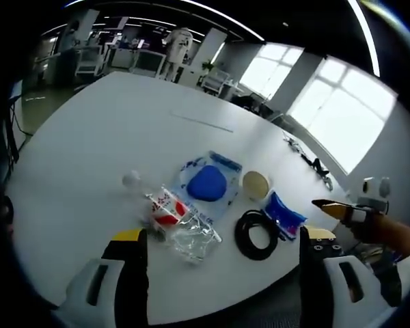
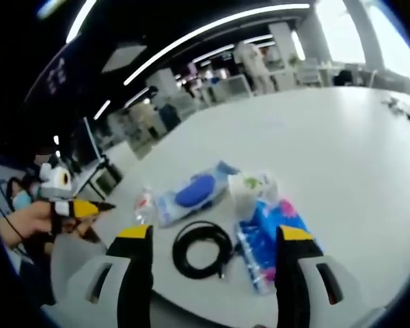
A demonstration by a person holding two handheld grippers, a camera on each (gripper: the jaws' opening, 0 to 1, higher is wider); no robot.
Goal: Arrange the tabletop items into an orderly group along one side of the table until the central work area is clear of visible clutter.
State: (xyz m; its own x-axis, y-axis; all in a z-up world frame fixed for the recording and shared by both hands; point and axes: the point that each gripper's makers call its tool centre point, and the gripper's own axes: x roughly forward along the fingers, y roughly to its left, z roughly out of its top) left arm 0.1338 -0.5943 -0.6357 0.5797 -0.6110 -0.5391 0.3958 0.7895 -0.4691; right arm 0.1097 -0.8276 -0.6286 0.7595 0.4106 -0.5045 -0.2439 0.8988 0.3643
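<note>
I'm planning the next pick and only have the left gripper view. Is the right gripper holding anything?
Observer: No. The right gripper is open and empty. The black cable coil lies on the table just ahead of its jaws.
Operator: What is the blue pack beside the coil?
Observer: In the right gripper view the blue pack shows pink print. It looks like a soft tissue pack.
Operator: And the round tan thing beyond it?
Observer: From this side it seems to be a white pack with green print, just behind the blue pack.
</note>
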